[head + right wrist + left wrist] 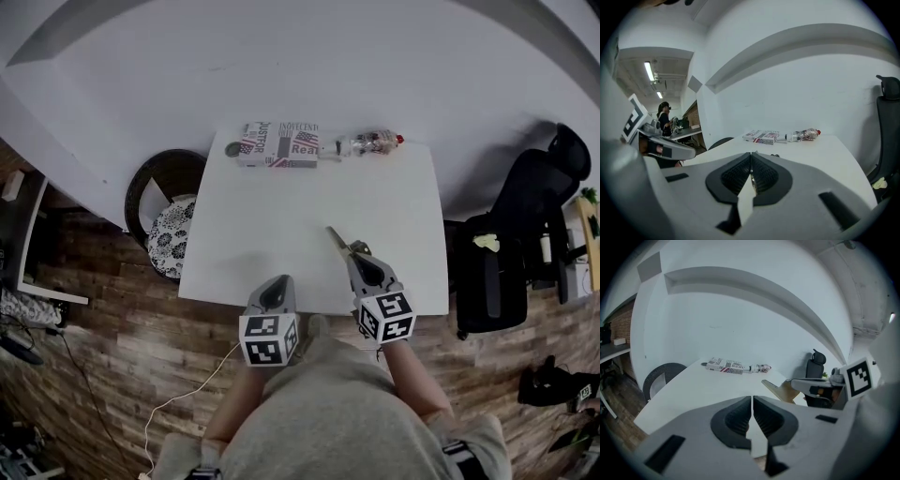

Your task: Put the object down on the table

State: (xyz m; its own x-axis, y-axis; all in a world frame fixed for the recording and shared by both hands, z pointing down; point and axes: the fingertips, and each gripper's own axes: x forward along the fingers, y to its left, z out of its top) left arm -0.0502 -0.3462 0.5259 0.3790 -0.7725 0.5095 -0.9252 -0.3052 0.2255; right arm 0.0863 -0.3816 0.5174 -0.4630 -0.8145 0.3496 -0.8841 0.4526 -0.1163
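Observation:
A thin tan flat piece point(338, 240) sticks out forward from my right gripper point(355, 254), which is shut on it over the front right of the white table point(281, 234). In the left gripper view the same tan piece point(777, 390) juts left from the right gripper point(806, 385). In the right gripper view the right gripper point(751, 176) is closed, with only a thin edge showing between its jaws. My left gripper point(277, 283) hangs at the table's front edge, shut on nothing; in its own view the left gripper point(752, 416) has its jaws together.
At the table's far edge lie a flag-printed box point(278, 143), a plastic bottle with a red cap point(373, 142) and a small dark round thing point(232, 148). A black bin point(169, 211) stands left of the table, a black office chair point(525, 234) right.

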